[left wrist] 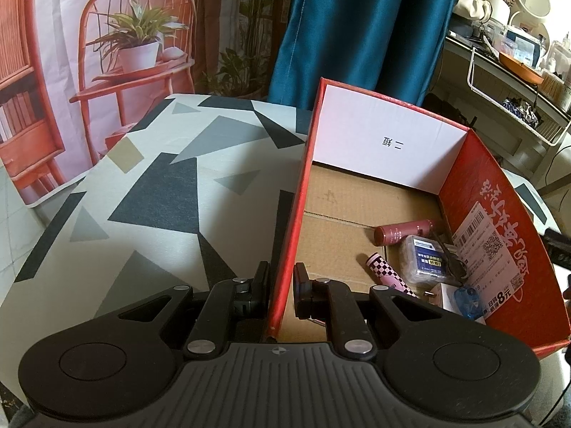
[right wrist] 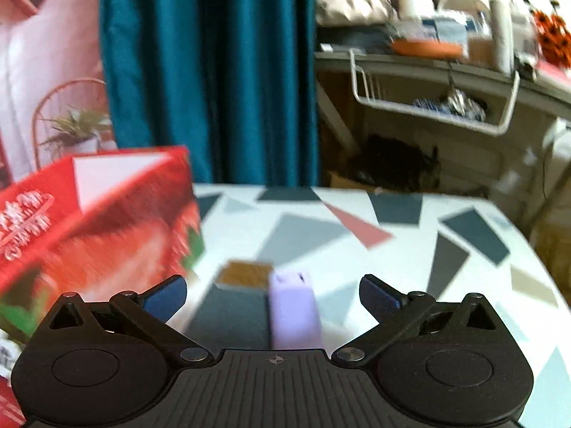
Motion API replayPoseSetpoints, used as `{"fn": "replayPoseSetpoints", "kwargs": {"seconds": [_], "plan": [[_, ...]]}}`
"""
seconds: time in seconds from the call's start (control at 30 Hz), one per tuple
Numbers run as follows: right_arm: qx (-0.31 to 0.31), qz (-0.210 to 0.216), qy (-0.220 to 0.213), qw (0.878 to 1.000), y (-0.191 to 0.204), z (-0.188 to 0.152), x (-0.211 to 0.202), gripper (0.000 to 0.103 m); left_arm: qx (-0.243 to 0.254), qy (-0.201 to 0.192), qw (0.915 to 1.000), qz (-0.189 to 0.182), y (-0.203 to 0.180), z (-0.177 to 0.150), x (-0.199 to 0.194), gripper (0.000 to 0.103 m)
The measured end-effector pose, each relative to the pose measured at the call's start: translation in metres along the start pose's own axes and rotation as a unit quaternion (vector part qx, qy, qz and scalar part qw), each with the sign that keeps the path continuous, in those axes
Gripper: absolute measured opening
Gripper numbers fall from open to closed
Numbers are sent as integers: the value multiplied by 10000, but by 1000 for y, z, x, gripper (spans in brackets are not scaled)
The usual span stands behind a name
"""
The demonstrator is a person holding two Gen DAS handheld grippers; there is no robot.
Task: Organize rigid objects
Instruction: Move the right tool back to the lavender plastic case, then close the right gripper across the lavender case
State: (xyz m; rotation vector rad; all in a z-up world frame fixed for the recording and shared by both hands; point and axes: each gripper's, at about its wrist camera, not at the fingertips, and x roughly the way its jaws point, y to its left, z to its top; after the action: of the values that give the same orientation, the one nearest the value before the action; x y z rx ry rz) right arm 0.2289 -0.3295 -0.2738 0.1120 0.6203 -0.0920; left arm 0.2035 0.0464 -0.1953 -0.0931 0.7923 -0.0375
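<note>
**Box partly filled, lilac block still out**

Left hand-held gripper [left wrist: 281, 287] is clenched on the box [left wrist: 285, 249] wall, steadying it; tubes [left wrist: 403, 232] and a case [left wrist: 426, 258] lie inside. Right hand-held gripper [right wrist: 273, 296] gapes over the lilac block [right wrist: 292, 310] near the bench's [right wrist: 410, 267] front edge, not gripping.

A teal curtain [left wrist: 335, 32] is hanging at the far side of the room. Left of it, a backdrop [left wrist: 89, 53] is showing an orange chair and potted plants. To the right, a cluttered shelf [right wrist: 446, 71] is standing with a white wire basket [right wrist: 428, 107] hanging beneath it.
</note>
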Motion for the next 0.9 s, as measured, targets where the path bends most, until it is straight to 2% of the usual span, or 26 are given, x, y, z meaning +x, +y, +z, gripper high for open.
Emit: {"fn": "replayPoseSetpoints", "kwargs": {"seconds": [0.13, 0.23, 0.3, 0.4, 0.43, 0.47, 0.53, 0.6, 0.73, 0.8, 0.87, 0.9], "plan": [[56, -102, 134, 9998, -2, -7, 21, 98, 41, 5, 10000, 31, -1, -1, 0, 14], [157, -68, 404, 9990, 0, -10, 38, 91, 38, 11, 10000, 22, 1, -1, -1, 14], [170, -98, 547, 9983, 3, -15, 43, 91, 43, 11, 10000, 20, 0, 0, -1, 14], [223, 48, 728, 9971, 4, -20, 44, 88, 39, 15, 10000, 17, 0, 0, -1, 14], [207, 104, 813, 9964, 4, -22, 44, 74, 37, 15, 10000, 17, 0, 0, 0, 14], [151, 65, 893, 9959, 5, -22, 43, 45, 34, 12, 10000, 17, 0, 0, -1, 14], [74, -35, 980, 9952, 7, -22, 39, 38, 25, 11, 10000, 15, -1, 0, 0, 14], [323, 134, 1106, 9932, 8, -22, 34, 38, 11, 8, 10000, 8, -1, 0, 0, 14], [371, 507, 1304, 9895, 22, -25, 26, 38, 1, 6, 10000, 8, -1, 0, 0, 14], [485, 738, 1403, 9862, 31, -26, 23, 46, -1, 0, 10000, 7, -1, 0, -1, 14], [523, 976, 1515, 9822, 43, -25, 21, 62, -11, -4, 10000, 2, -1, 0, -1, 14], [476, 1028, 1526, 9818, 49, -24, 20, 61, -12, -4, 10000, 2, -1, 0, -1, 14]]}}
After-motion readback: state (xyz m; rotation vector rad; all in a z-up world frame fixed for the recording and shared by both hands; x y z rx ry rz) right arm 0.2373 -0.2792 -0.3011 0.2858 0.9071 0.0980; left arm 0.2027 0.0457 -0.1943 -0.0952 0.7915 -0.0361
